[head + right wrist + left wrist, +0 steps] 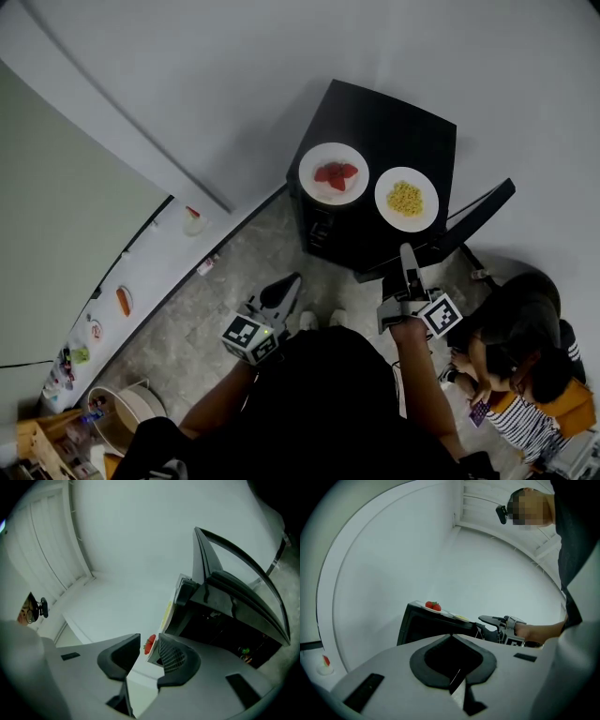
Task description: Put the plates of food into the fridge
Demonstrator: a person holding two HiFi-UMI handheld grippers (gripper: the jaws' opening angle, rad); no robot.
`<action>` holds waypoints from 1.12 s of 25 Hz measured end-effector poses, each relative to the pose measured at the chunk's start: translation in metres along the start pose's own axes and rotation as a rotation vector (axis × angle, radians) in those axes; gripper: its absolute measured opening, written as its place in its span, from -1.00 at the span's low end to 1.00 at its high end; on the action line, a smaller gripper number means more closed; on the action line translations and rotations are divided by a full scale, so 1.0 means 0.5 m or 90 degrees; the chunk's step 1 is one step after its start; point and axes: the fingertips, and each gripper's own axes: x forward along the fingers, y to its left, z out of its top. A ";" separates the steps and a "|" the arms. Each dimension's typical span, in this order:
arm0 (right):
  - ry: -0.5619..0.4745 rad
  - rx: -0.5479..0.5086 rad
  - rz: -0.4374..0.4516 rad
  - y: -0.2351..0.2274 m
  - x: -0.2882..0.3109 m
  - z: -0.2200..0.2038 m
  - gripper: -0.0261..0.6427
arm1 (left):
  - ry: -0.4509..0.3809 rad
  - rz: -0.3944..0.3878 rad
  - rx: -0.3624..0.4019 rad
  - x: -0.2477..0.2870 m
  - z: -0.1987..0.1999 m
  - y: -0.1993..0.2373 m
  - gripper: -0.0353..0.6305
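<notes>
A black mini fridge (375, 141) stands against the white wall with its door (478, 217) swung open to the right. Two white plates rest on its top: one with red fruit (334, 172), one with yellow food (406, 198). My right gripper (406, 251) is just in front of the fridge's open side, jaws open and empty. In the right gripper view (149, 644) the red fruit (150, 643) shows far off through the gap. My left gripper (289, 283) hangs lower left of the fridge, shut on nothing (452, 637). The left gripper view shows both plates (433, 606) on the fridge (423, 627).
A person (525, 366) sits on the floor at the lower right, close to my right arm. A white ledge (141, 281) with small items runs along the left. A round tub (131, 408) sits at the lower left. Stone floor lies in front of the fridge.
</notes>
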 end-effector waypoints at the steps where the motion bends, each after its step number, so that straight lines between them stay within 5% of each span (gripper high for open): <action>1: -0.005 0.019 0.002 -0.003 0.006 0.004 -0.56 | 0.001 0.003 0.002 0.002 0.002 0.000 -0.81; 20: -0.027 0.208 -0.002 -0.062 0.075 0.028 -0.56 | 0.020 0.029 0.011 0.060 0.015 0.005 -0.81; 28: -0.025 0.244 -0.025 -0.068 0.070 0.026 -0.75 | 0.023 0.039 -0.010 0.067 0.010 0.007 -0.81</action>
